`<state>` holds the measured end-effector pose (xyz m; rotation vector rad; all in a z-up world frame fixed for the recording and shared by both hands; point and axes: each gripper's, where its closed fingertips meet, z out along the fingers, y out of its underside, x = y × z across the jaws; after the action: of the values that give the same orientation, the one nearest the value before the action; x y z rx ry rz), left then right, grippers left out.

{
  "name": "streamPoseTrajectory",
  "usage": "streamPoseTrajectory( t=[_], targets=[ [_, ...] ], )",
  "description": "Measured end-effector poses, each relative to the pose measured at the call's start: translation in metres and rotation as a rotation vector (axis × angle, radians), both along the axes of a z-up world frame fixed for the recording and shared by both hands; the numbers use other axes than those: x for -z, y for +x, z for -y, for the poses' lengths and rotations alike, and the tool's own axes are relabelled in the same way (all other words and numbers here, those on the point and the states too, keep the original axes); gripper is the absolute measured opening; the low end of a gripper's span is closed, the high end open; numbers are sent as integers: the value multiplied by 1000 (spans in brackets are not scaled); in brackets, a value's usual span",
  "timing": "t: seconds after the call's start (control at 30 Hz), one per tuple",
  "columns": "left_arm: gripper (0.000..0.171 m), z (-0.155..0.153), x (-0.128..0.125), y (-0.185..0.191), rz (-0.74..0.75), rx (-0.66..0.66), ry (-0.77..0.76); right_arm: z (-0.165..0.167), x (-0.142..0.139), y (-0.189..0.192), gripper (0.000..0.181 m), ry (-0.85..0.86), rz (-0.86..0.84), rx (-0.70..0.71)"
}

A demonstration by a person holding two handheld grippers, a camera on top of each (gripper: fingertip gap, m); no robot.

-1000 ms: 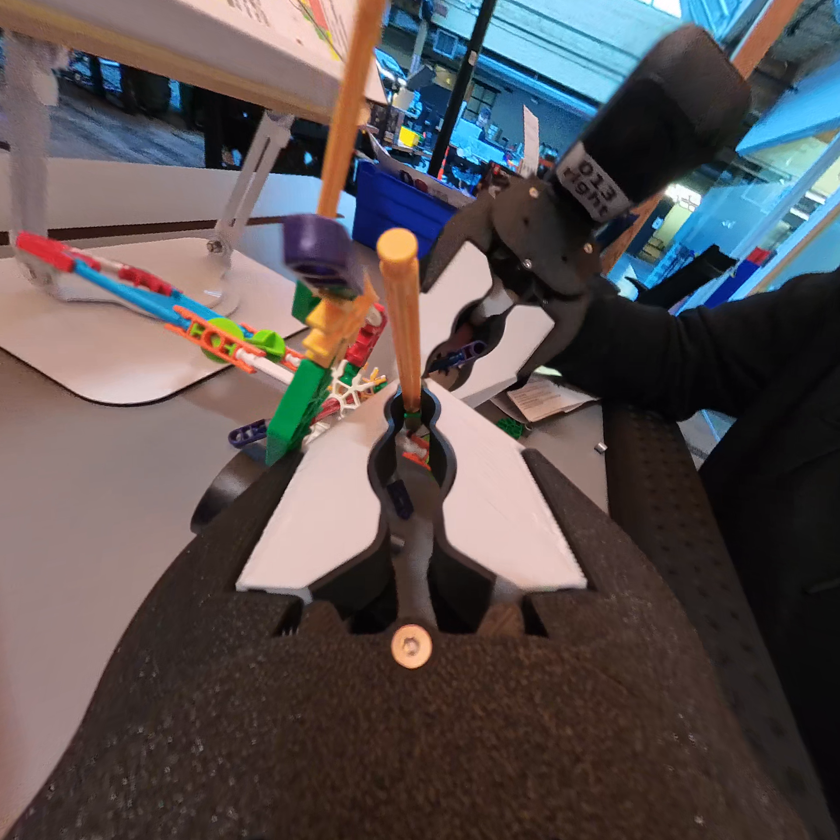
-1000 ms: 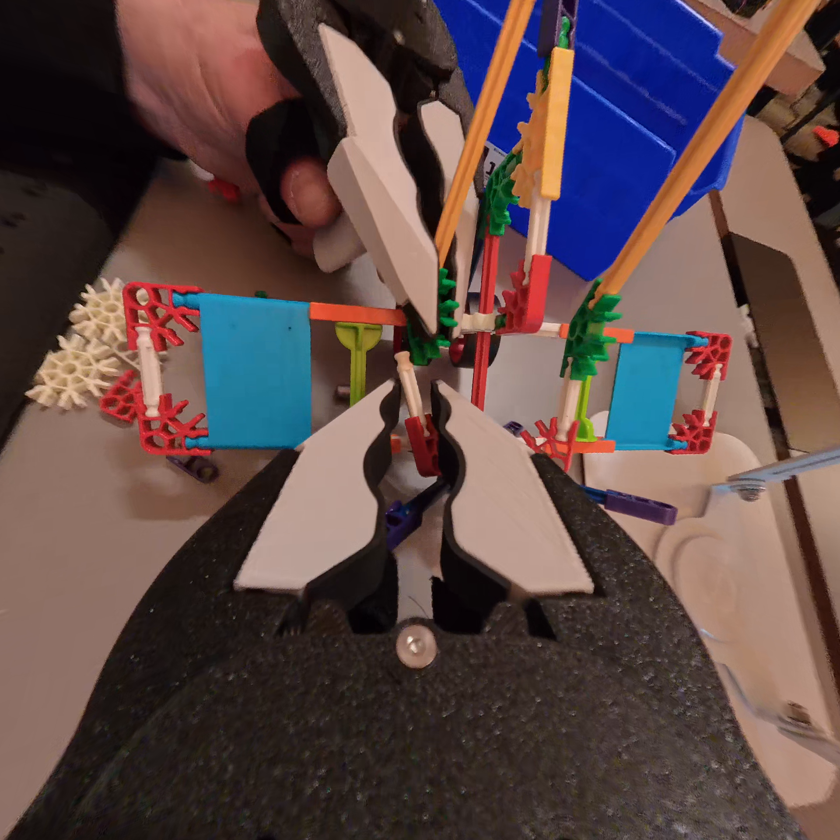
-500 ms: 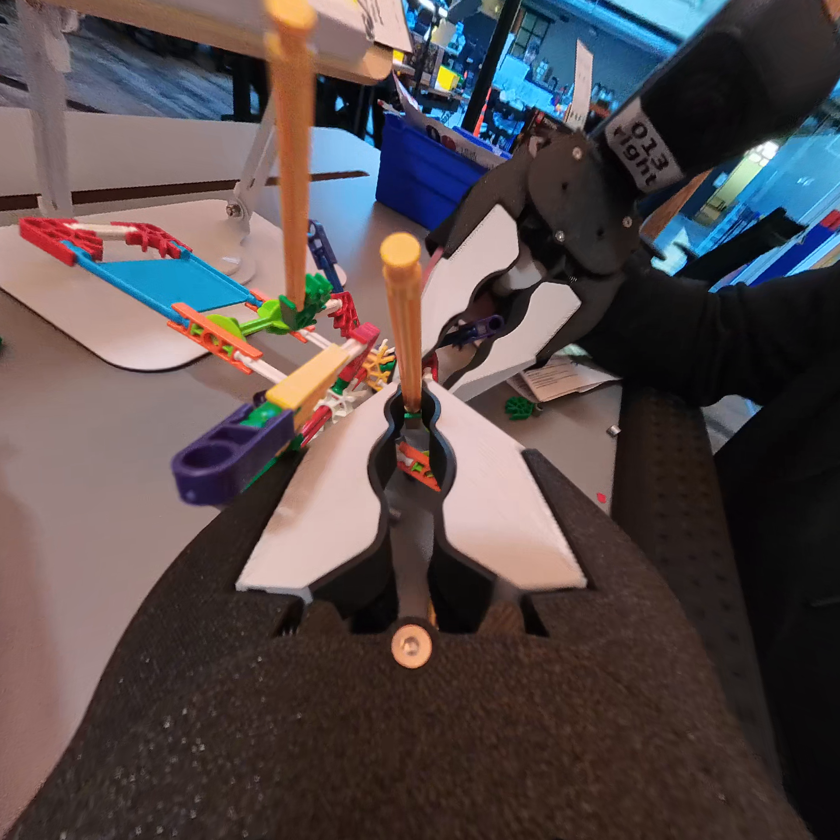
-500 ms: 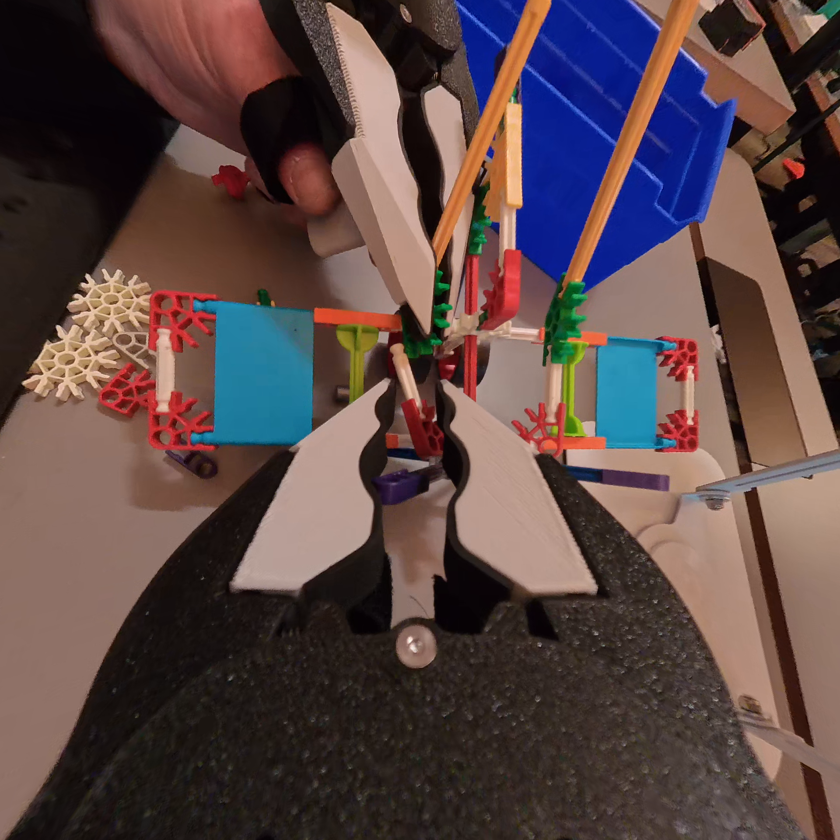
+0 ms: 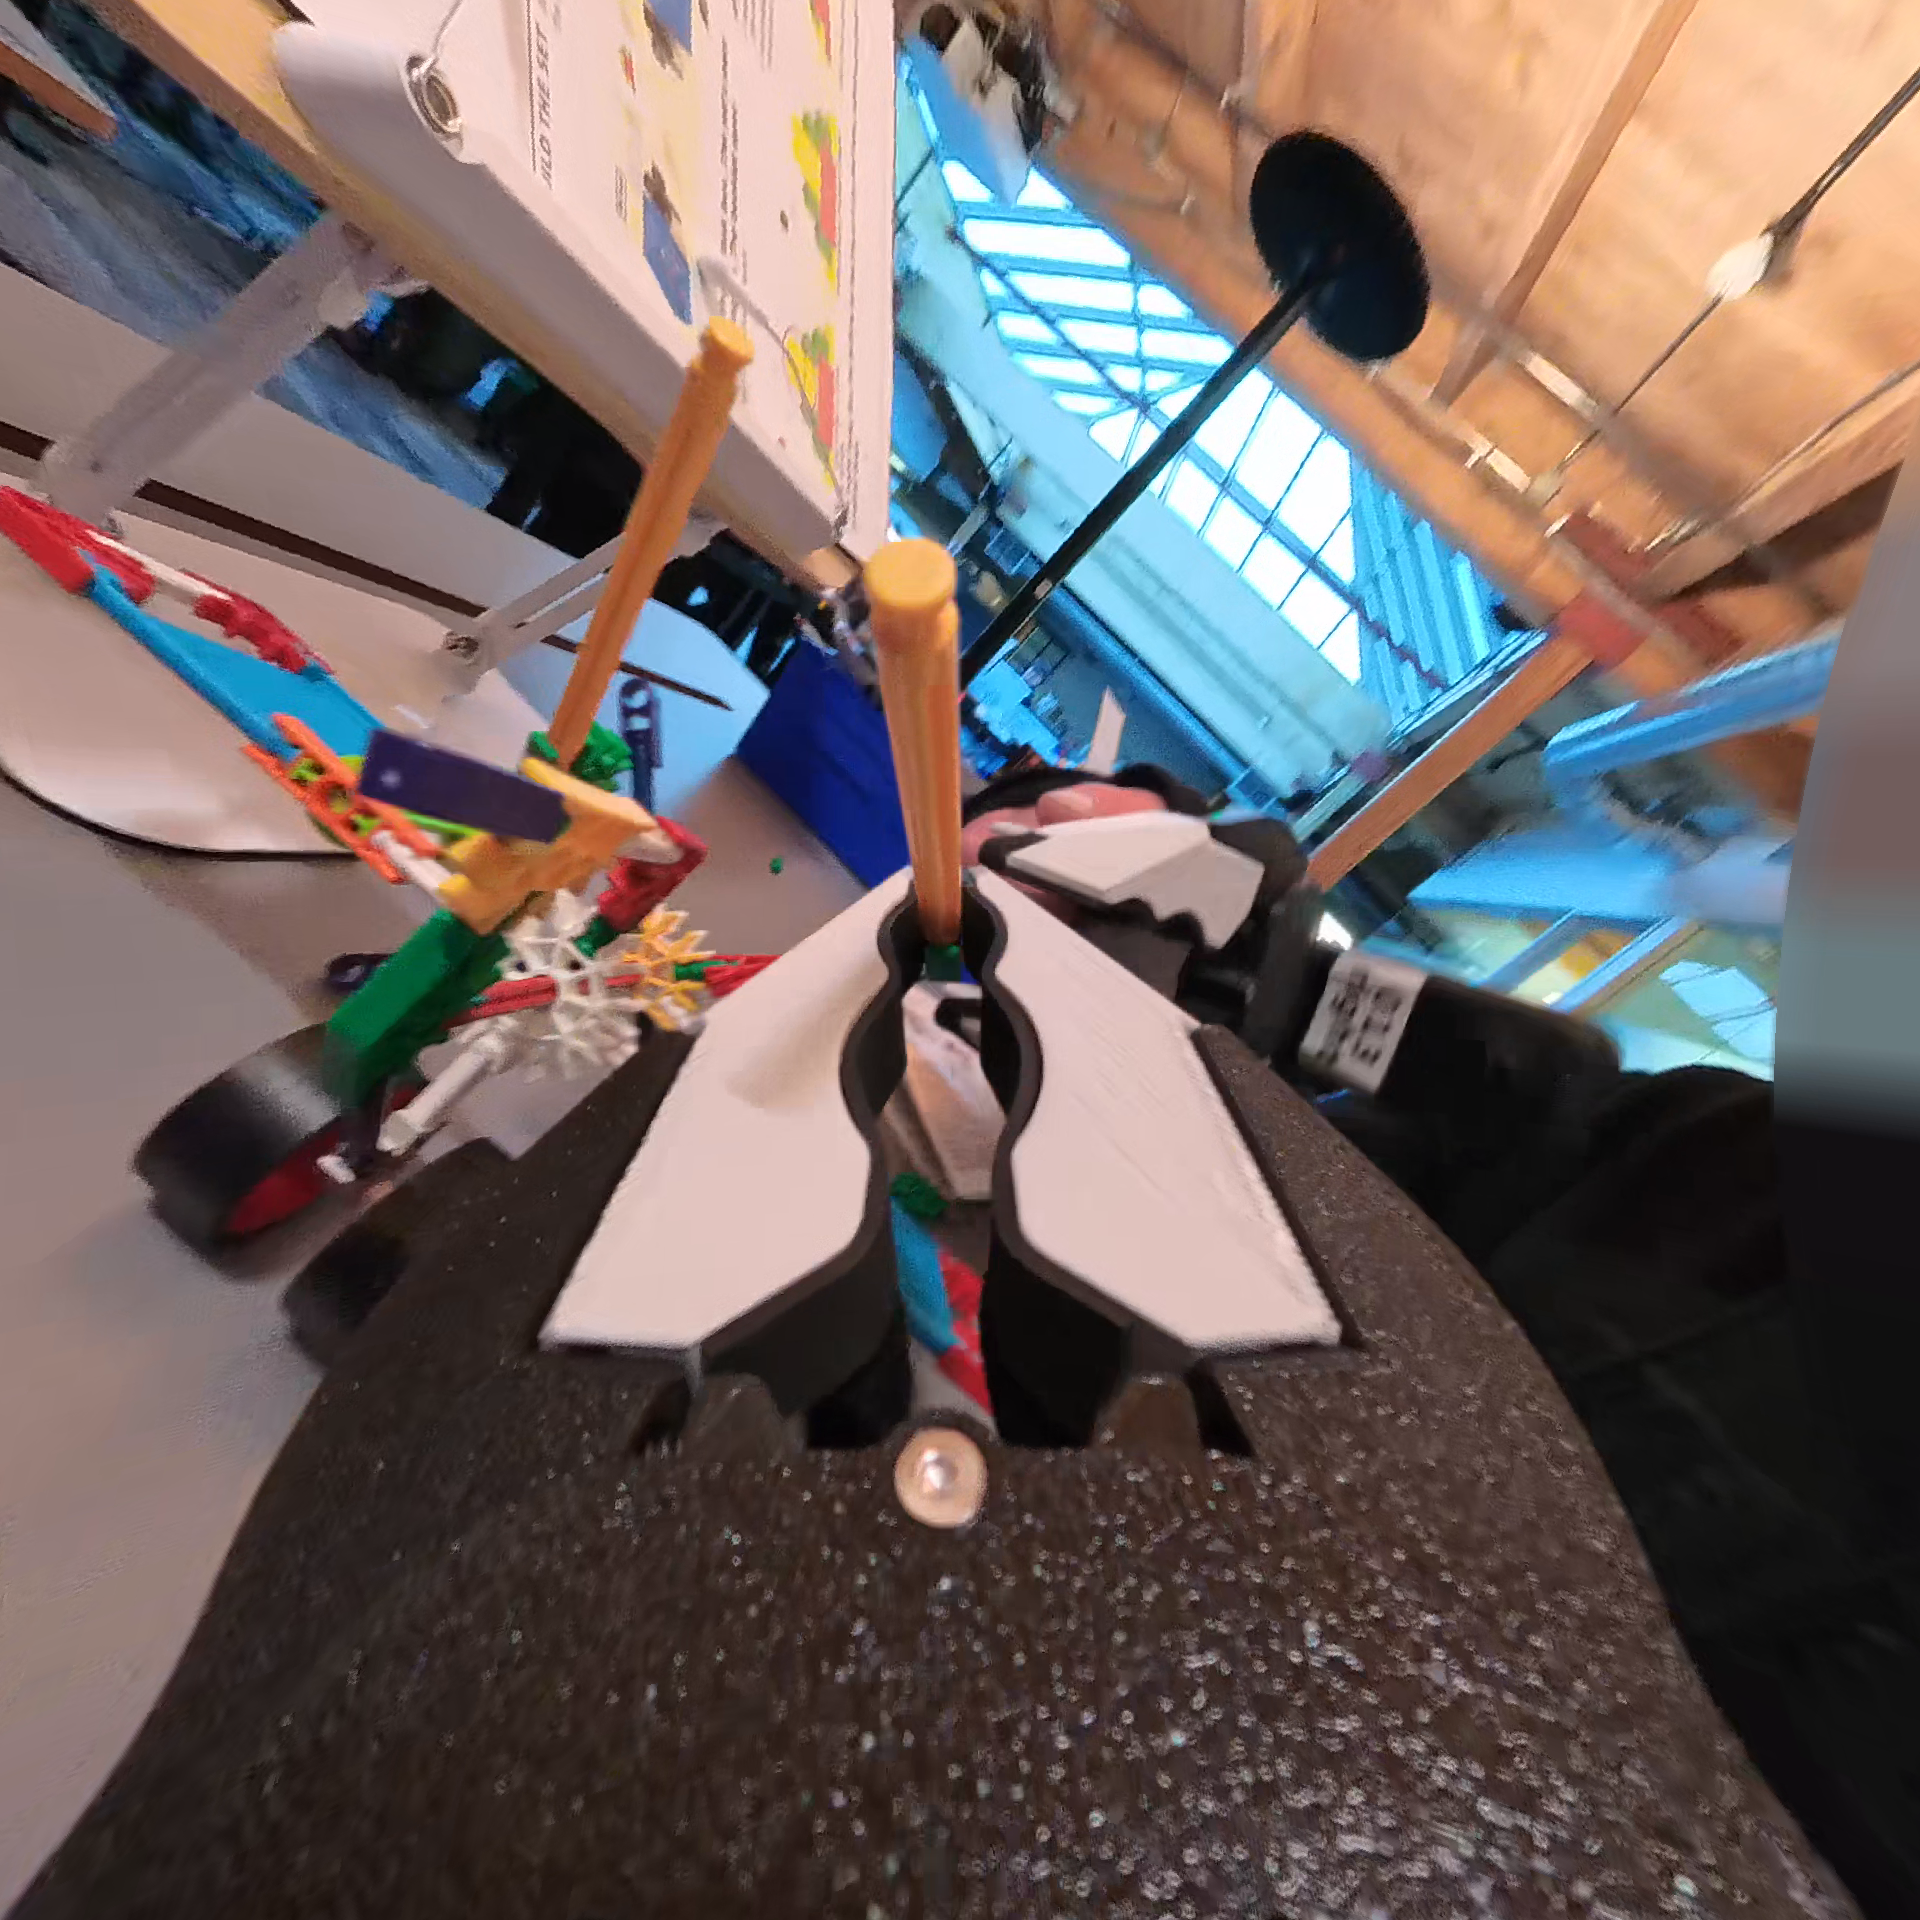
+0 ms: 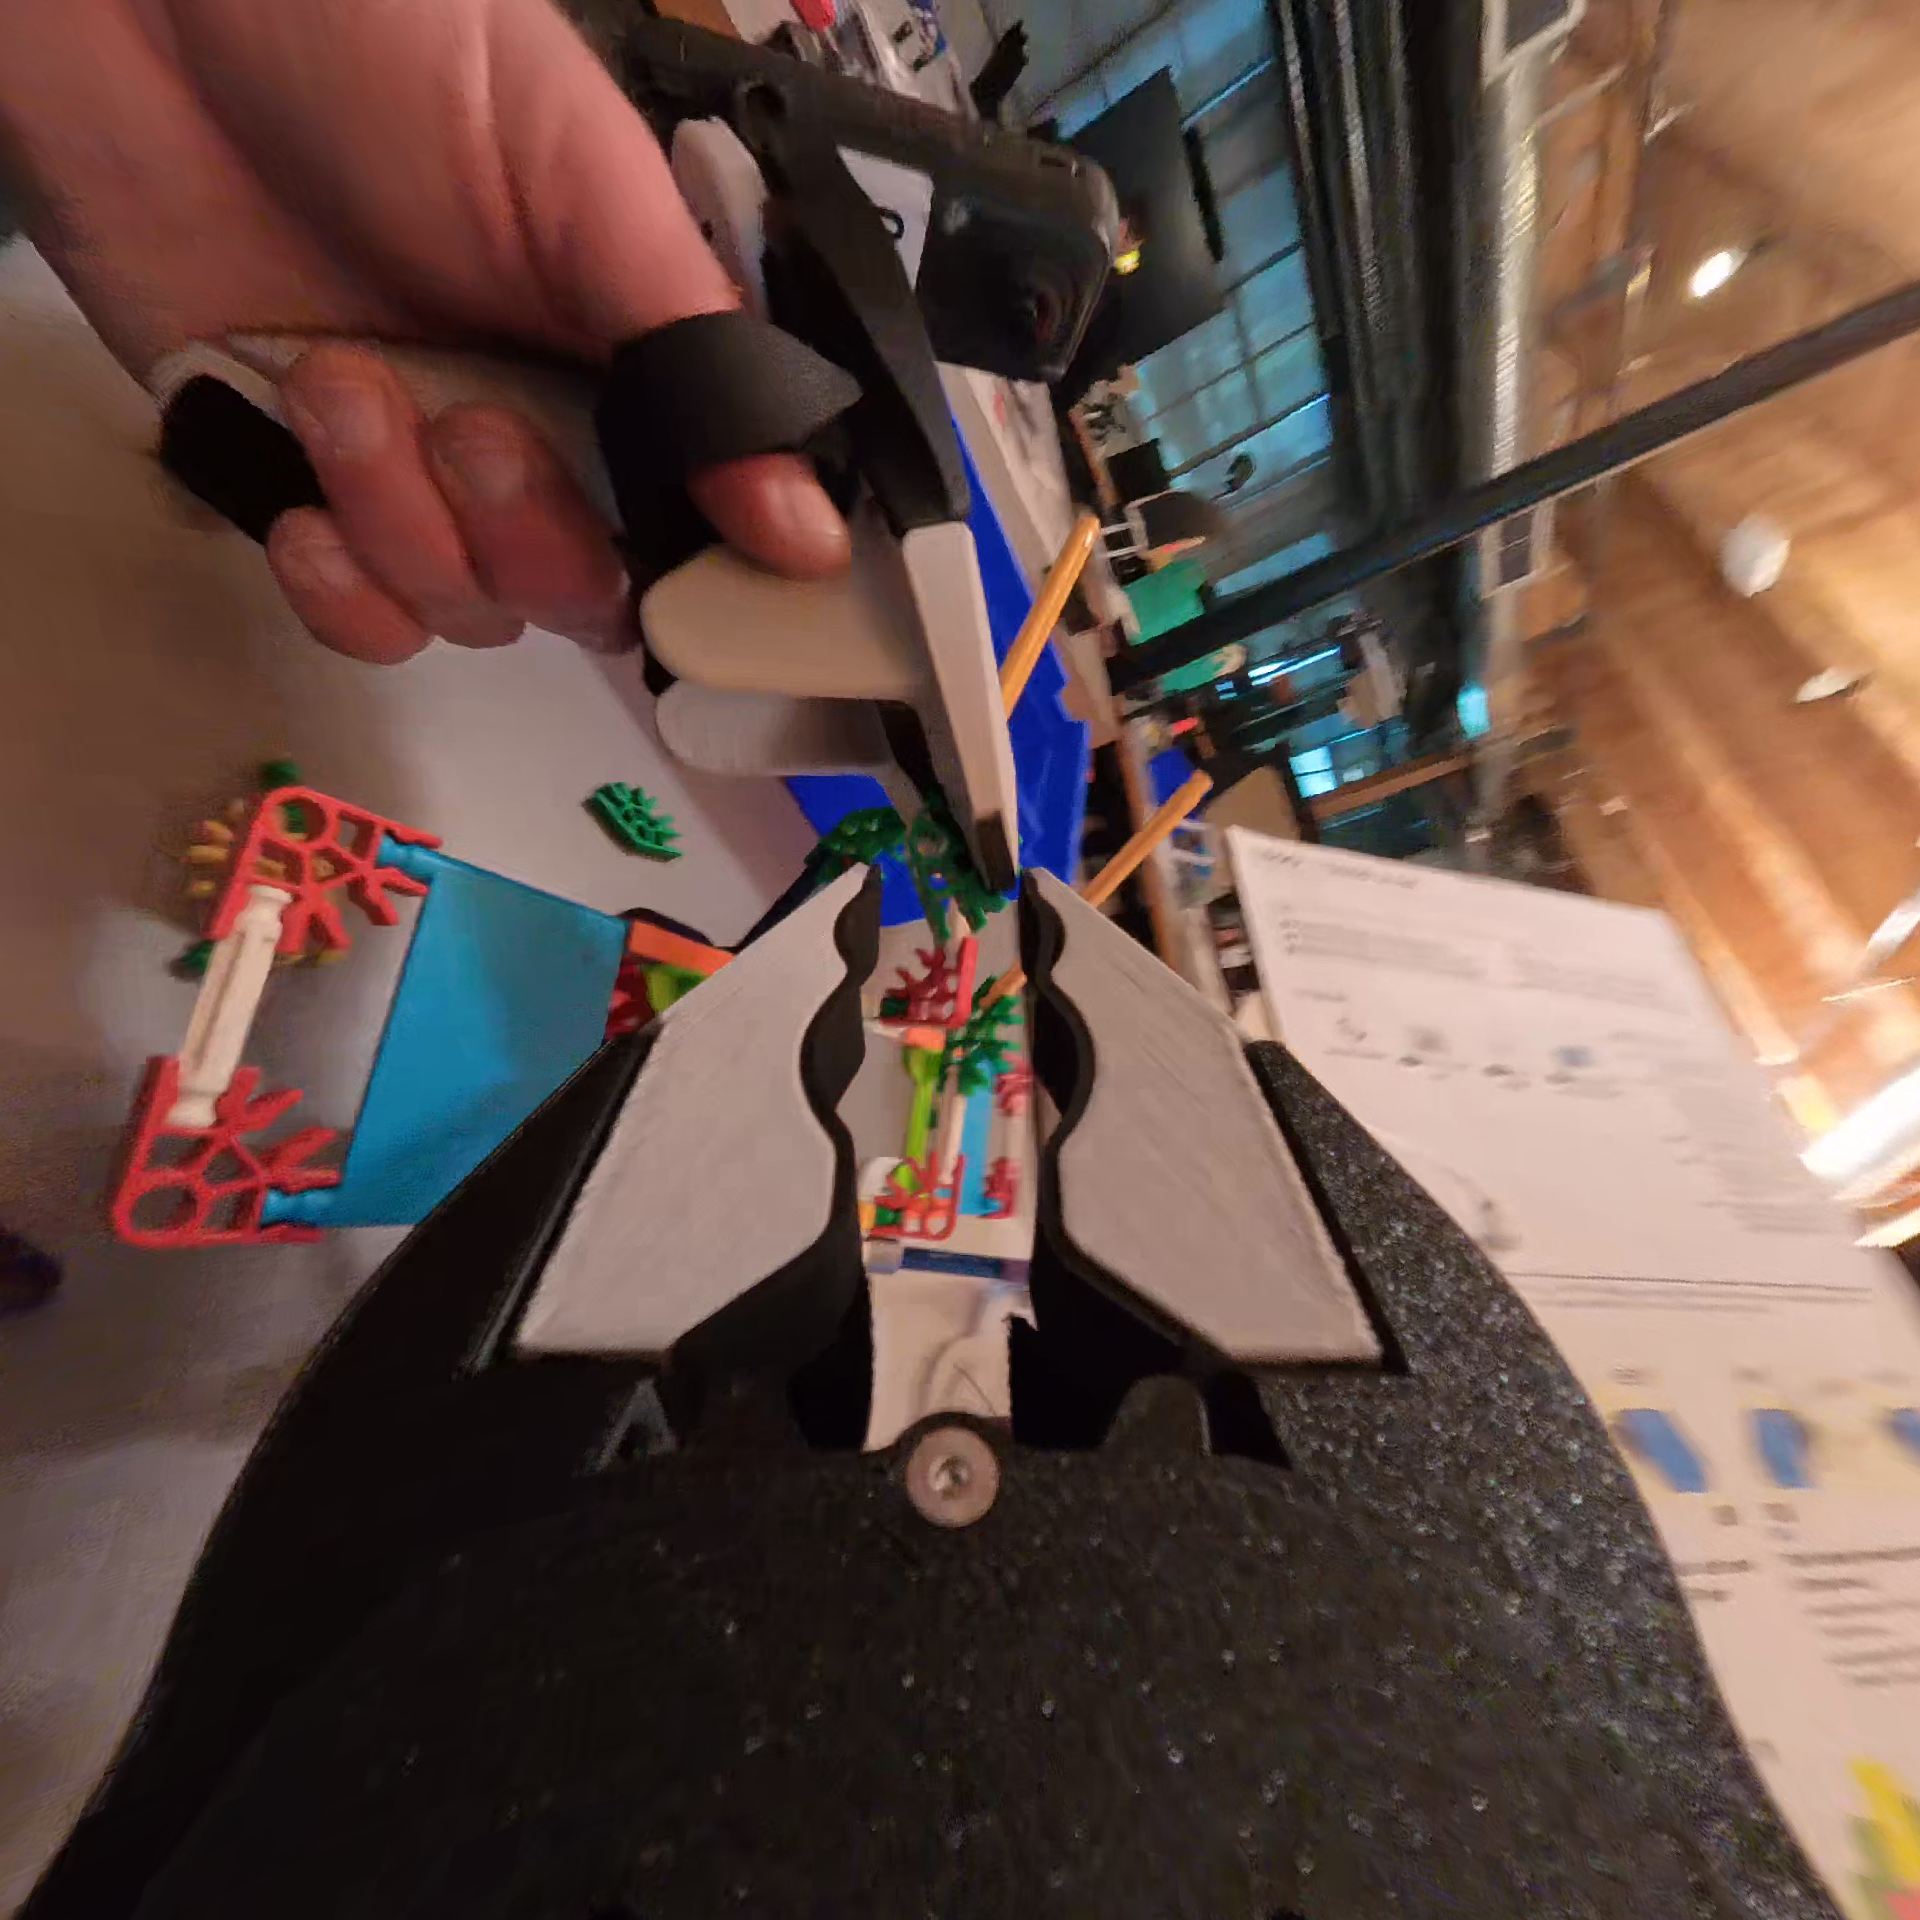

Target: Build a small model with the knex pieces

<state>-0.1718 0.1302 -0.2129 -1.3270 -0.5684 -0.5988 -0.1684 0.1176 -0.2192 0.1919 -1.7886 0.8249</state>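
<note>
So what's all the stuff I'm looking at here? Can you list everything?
toy model: one, multicoloured rods and connectors, on the grey table beside the left hand-held gripper
orange rods: two, upright on the model; the nearer one is pinched at its base by the left hand-held gripper
black wheel: one, at the model's low end
blue panels: two, red connectors at the ends
loose green connector: one, on the table
blue bin: one, behind the model
instruction sheet: one, white, on a stand
left hand-held gripper: white fingers, shut on the rod
right hand-held gripper: white fingers, open
hand: one, gripping the left hand-held gripper's handle
</note>
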Motion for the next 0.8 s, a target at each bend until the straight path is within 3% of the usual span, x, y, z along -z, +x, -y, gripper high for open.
streamPoseTrajectory(
  t=[0.27, 0.47, 0.63, 0.8],
  targets=[
    [5, 4, -24, 10, 144, 8, 169, 1, -25, 3, 21, 74, -354, 83],
    [5, 5, -38, 11, 216, -17, 261, -1, -39, 8, 14, 42, -441, 91],
    [19, 6, -39, 4, 289, -52, 303, -1, -33, 8, 5, 40, -410, 73],
    [23, 20, -40, -6, 143, -152, 276, -7, -35, 3, 4, -109, -157, 28]
  ],
)
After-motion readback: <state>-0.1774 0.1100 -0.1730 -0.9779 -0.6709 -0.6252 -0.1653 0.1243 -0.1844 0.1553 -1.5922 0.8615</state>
